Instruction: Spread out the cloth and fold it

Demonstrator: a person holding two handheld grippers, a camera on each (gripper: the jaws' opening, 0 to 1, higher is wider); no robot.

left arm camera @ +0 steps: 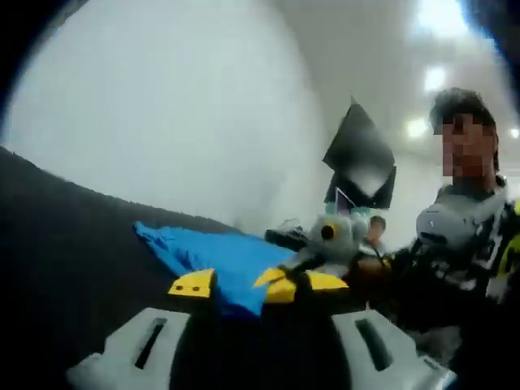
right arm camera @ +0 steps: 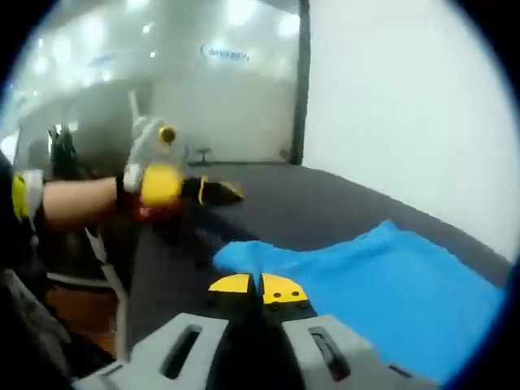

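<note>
A bright blue cloth [left arm camera: 219, 256] [right arm camera: 382, 284] lies on a dark table [left arm camera: 73, 244] [right arm camera: 325, 203]. My left gripper [left arm camera: 246, 285] has its yellow-tipped jaws apart, and a pointed corner of the cloth shows in the gap between them. My right gripper [right arm camera: 257, 287] has its yellow tips pressed together at the cloth's near corner, apparently pinching its edge. The right gripper [left arm camera: 329, 236] also enters the left gripper view from the right, with its fingers at the cloth's edge. In the right gripper view the left gripper [right arm camera: 158, 175] sits in a person's hand just beyond the cloth's corner.
The person [left arm camera: 463, 236] stands at the table's side, a forearm [right arm camera: 77, 199] reaching in. A white wall [left arm camera: 179, 106] [right arm camera: 414, 97] runs behind the table. A dark panel [left arm camera: 361, 158] stands further back. The table edge [right arm camera: 134, 268] drops off beside the cloth.
</note>
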